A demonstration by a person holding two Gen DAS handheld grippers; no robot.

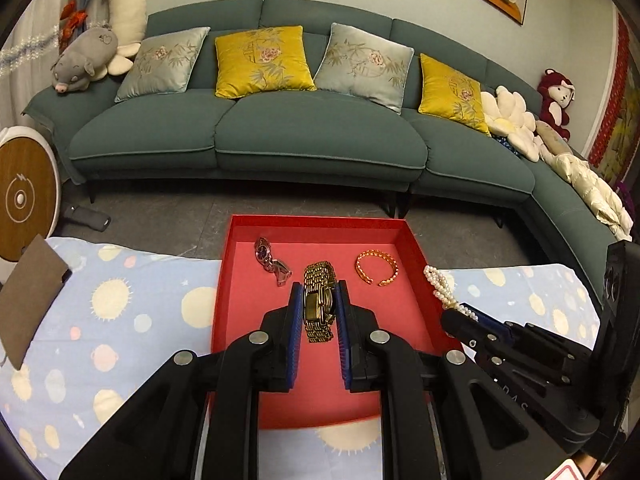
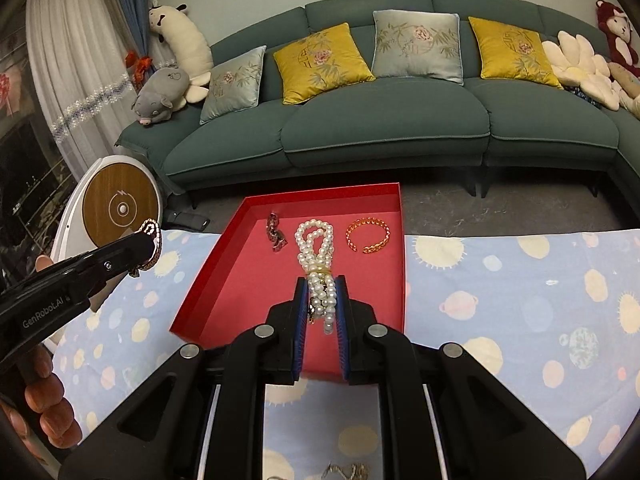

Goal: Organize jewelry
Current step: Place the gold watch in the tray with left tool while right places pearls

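Observation:
A shallow red tray (image 1: 248, 304) lies on the patterned cloth. In it rest a silver watch (image 1: 272, 260) and an orange-gold open bangle (image 1: 376, 268). My left gripper (image 1: 319, 286) is shut on a gold link watch (image 1: 318, 308), held over the tray's middle. My right gripper (image 2: 321, 280) is shut on a bunched pearl necklace (image 2: 316, 248), whose loop hangs forward over the tray (image 2: 240, 280), between the silver watch (image 2: 275, 234) and the bangle (image 2: 368, 236). From the right wrist, the left gripper (image 2: 150, 242) and gold watch (image 2: 154, 248) show beyond the tray's left side.
Pale blue cloth (image 1: 120, 312) with sun and planet prints covers the table. A brown card (image 1: 32, 300) lies at its left. More chain jewelry (image 2: 348, 472) peeks at the near edge. Beyond stand a teal sofa (image 1: 280, 140) and a round wood-topped stand (image 2: 120, 204). A hand (image 2: 44, 400) grips the left tool.

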